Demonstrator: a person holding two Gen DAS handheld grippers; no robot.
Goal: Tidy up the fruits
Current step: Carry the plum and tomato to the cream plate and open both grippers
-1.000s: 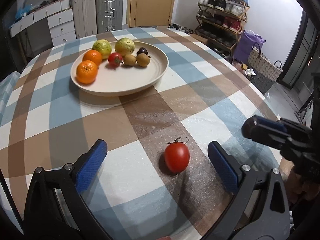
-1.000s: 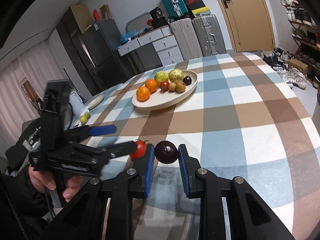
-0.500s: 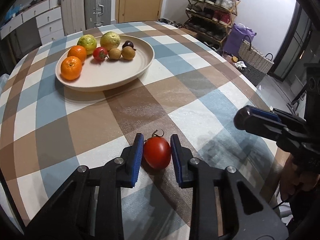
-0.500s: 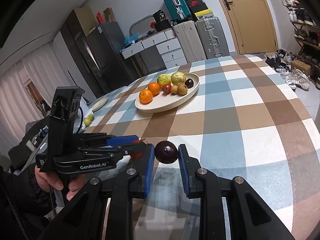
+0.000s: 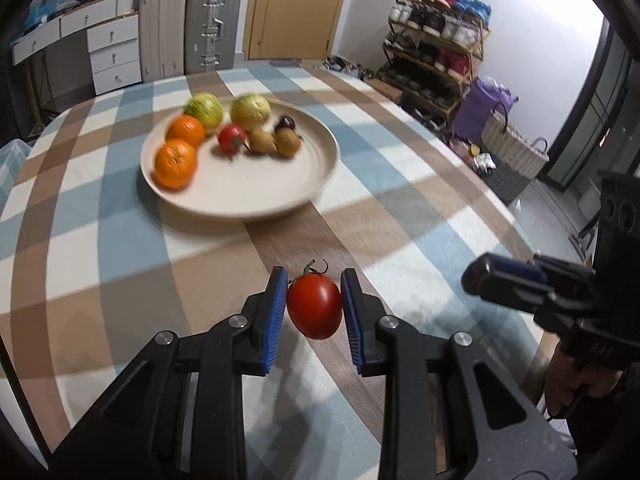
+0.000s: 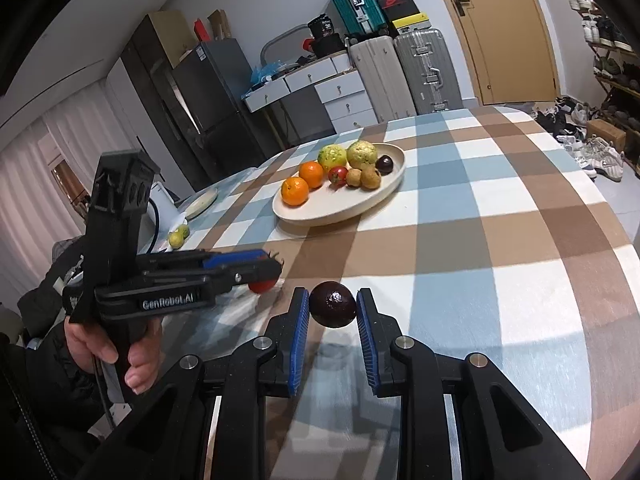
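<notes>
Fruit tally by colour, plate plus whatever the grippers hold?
Orange: 2
Yellow-green: 2
Red: 2, one on the plate, one in the left gripper
Brown: 2
Dark purple: 2, one on the plate, one in the right gripper
Total: 10

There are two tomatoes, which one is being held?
The bigger tomato, clamped between the left gripper's jaws; the smaller tomato lies on the plate.

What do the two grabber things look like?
Both are black plastic with silver screws. Each finger ends in a blue ridged pad. The left gripper shows white lettering reading GenRobot.AI, a pistol-style handle and a thin black cable beneath. The right gripper looks the same. The person wears a dark sleeve.
</notes>
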